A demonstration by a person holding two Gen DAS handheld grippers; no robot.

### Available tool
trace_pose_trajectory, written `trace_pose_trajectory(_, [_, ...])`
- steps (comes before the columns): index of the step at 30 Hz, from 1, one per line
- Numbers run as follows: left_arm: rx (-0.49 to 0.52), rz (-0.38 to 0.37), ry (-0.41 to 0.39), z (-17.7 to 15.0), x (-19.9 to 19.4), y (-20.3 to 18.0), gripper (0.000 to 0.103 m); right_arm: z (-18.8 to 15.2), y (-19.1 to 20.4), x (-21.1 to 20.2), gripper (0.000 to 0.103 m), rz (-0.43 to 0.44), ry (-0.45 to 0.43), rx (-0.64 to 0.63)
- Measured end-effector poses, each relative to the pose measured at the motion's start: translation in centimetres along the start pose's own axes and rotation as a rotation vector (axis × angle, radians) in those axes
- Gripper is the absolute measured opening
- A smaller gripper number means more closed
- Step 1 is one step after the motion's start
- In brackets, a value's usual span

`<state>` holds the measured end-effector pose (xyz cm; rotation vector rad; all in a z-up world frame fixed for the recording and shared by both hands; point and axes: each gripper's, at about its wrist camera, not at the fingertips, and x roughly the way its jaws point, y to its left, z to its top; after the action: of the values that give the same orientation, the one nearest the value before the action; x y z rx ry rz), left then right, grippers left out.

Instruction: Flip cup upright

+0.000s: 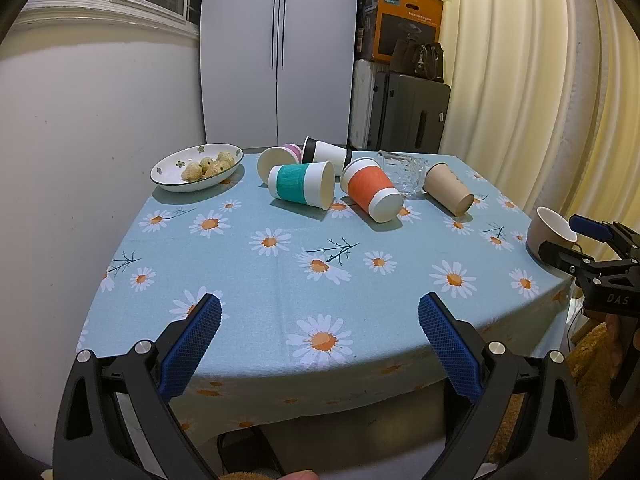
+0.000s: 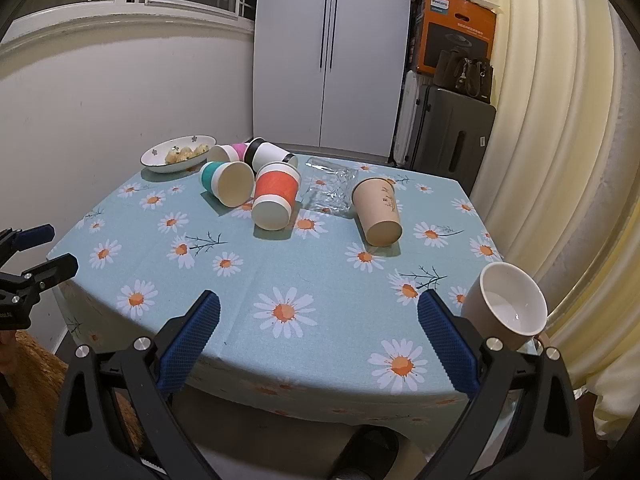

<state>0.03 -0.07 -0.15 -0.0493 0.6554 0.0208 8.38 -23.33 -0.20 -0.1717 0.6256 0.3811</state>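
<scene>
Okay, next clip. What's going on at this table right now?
A person holds two grippers at the near edge of a daisy tablecloth. Both the left gripper and the right gripper are open and hold nothing. At the far side, paper cups lie on their sides: a teal cup, an orange cup, a beige cup, and more behind them, beside a clear glass. A tilted mug sits by the right gripper. Nothing has been flipped upright yet.

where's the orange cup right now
The orange cup lies on its side mid-table toward the far side, between the teal cup on its left and the clear glass on its right.
</scene>
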Motion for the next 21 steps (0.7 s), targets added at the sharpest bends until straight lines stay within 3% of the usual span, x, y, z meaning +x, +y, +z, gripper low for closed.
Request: trace_pose_trajectory(21, [0.01, 0.008, 0.006, -0.13, 0.08, -0.22, 0.096, -0.36, 0.06, 0.52, 0.098, 0.005, 0.01, -0.013])
